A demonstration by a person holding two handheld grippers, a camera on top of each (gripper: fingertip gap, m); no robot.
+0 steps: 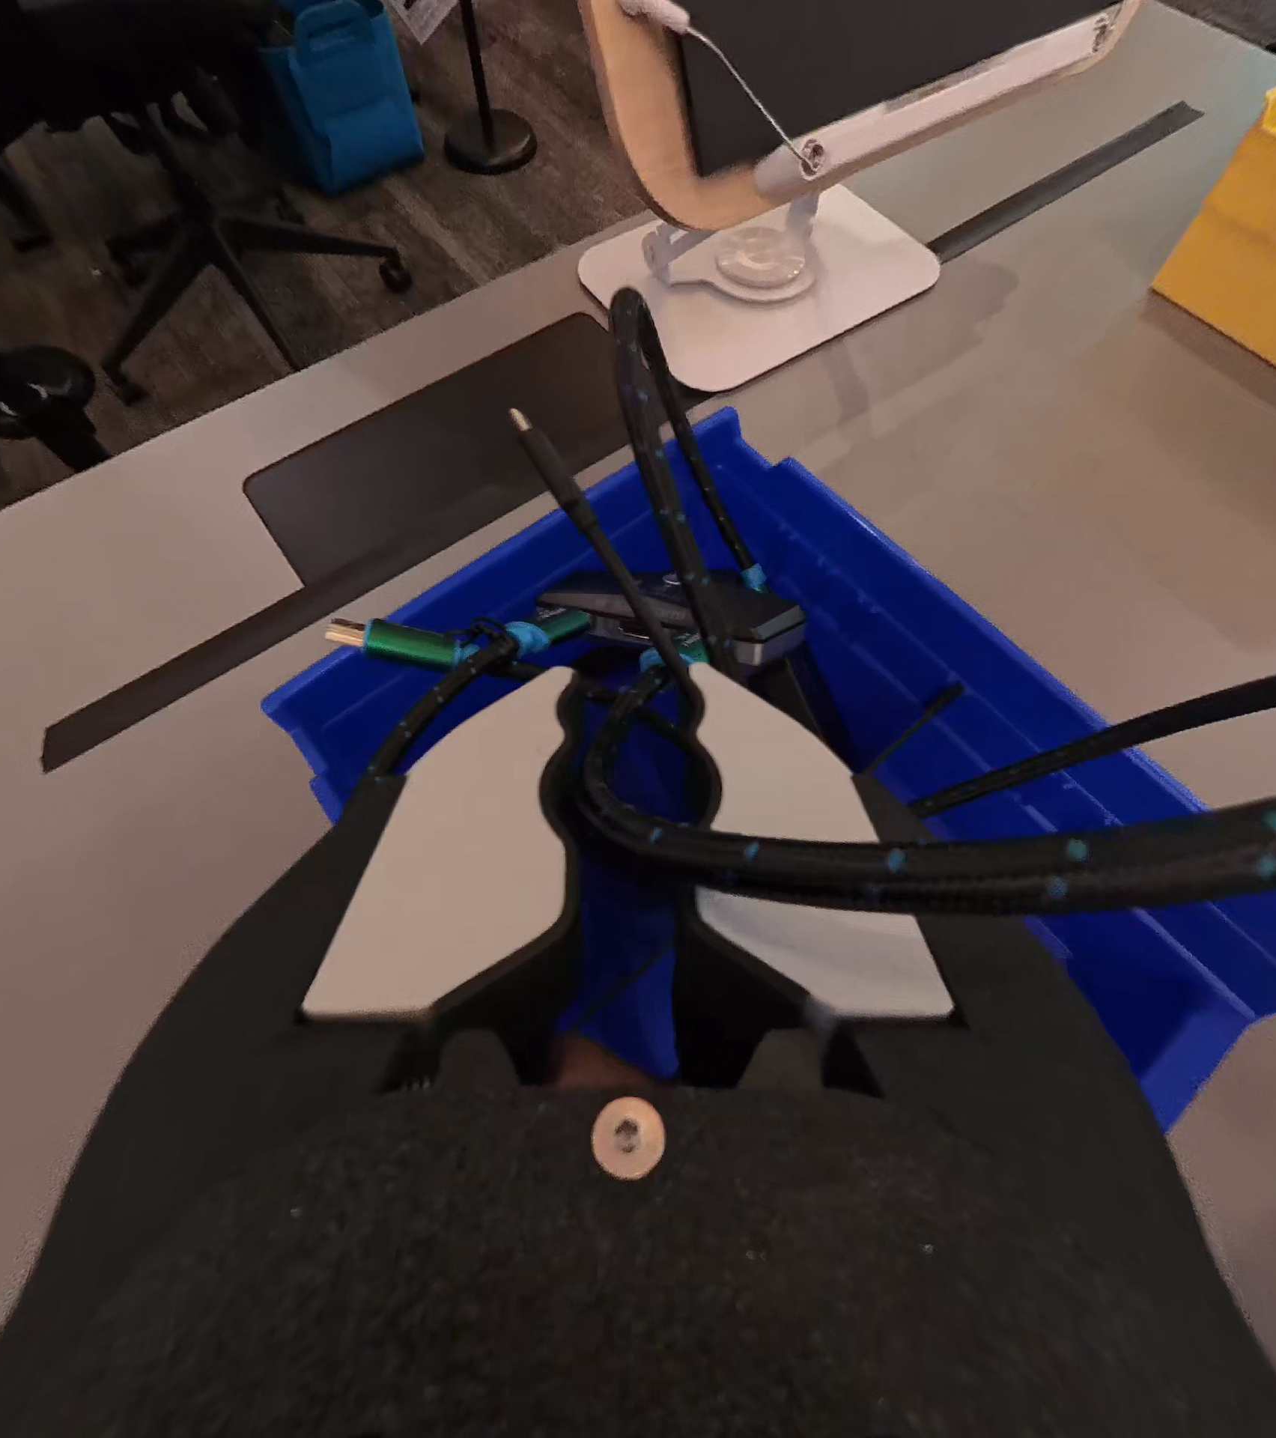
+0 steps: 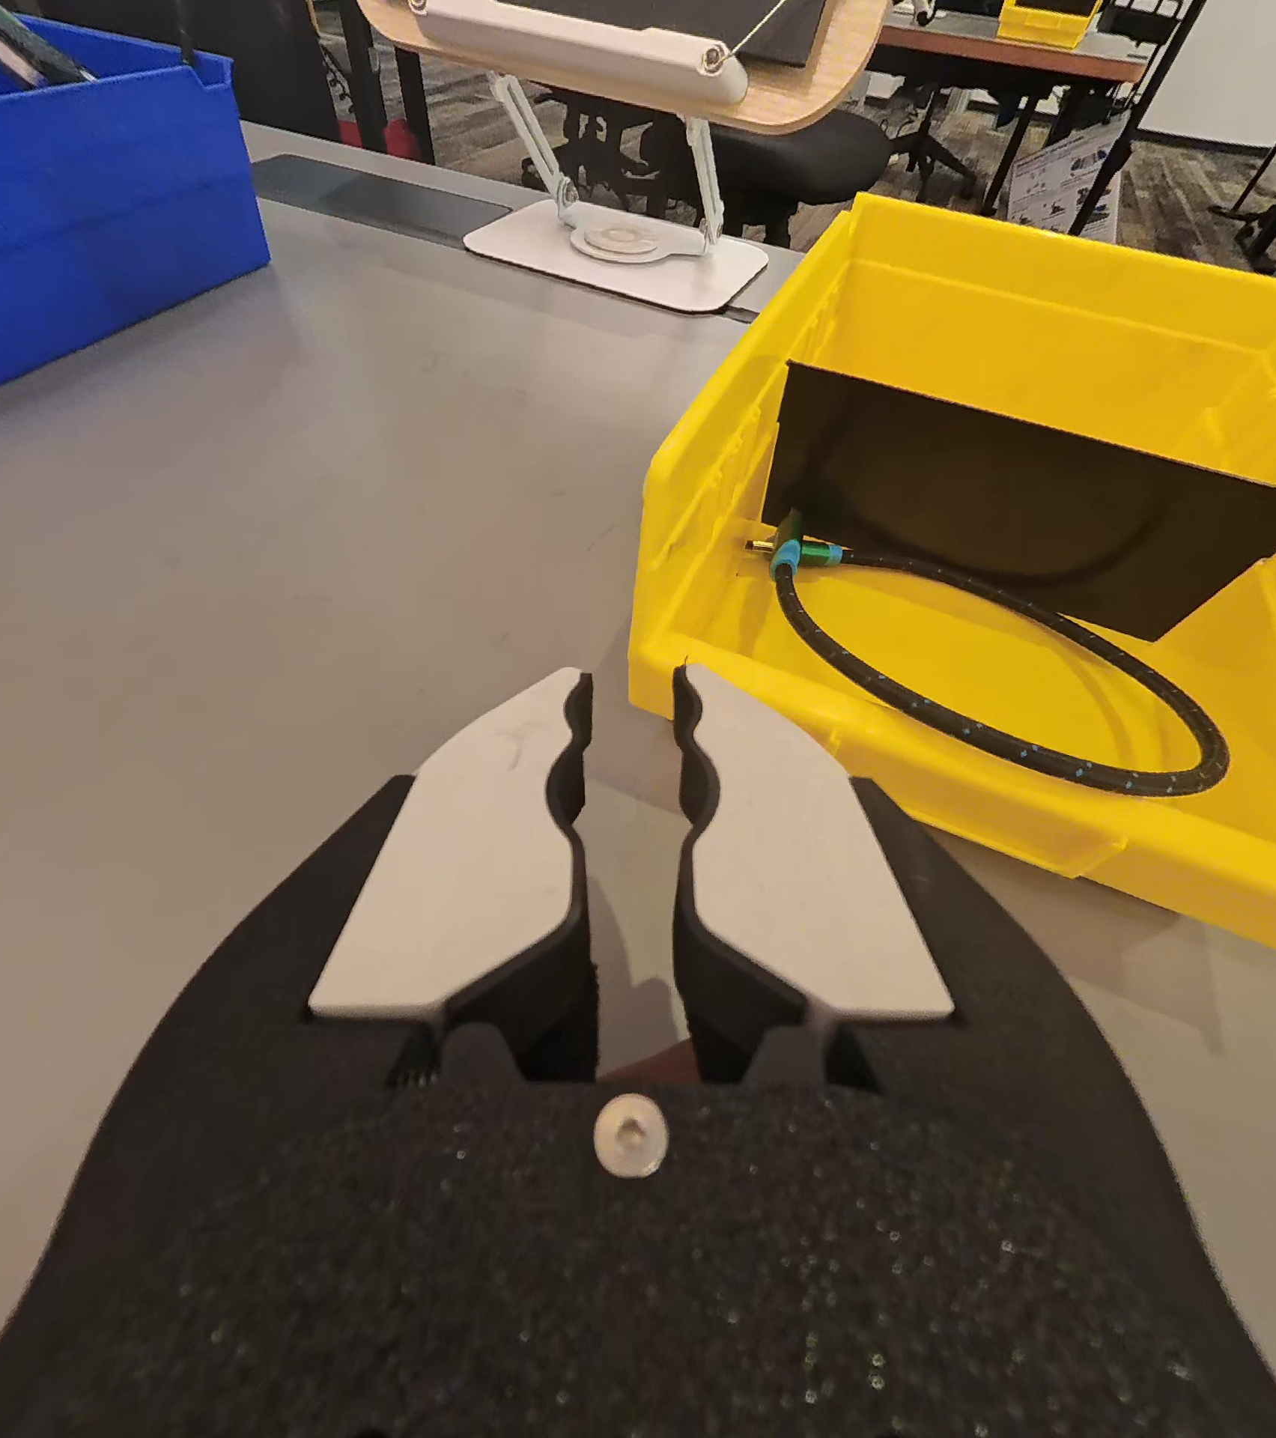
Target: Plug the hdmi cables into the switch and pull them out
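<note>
In the left wrist view my left gripper (image 1: 635, 681) hangs over a blue bin (image 1: 930, 622), shut on a bundle of black braided HDMI cables (image 1: 930, 864) that run through the gap between its fingers and off to the right. The dark switch (image 1: 736, 611) sits just past the fingertips with cables at it. A loose green HDMI plug (image 1: 409, 642) sticks out to the left. A thin black cable with a small plug (image 1: 541, 459) points up. My right gripper (image 2: 633, 677) is slightly open and empty, above the table next to a yellow bin (image 2: 1086, 288) that holds one HDMI cable (image 2: 789, 611).
A black divider (image 2: 1047, 506) stands in the yellow bin. A white stand with a wooden tray (image 2: 619, 241) sits at the table's far edge, also in the left wrist view (image 1: 775, 257). The blue bin shows at far left in the right wrist view (image 2: 75, 218). Office chairs stand beyond.
</note>
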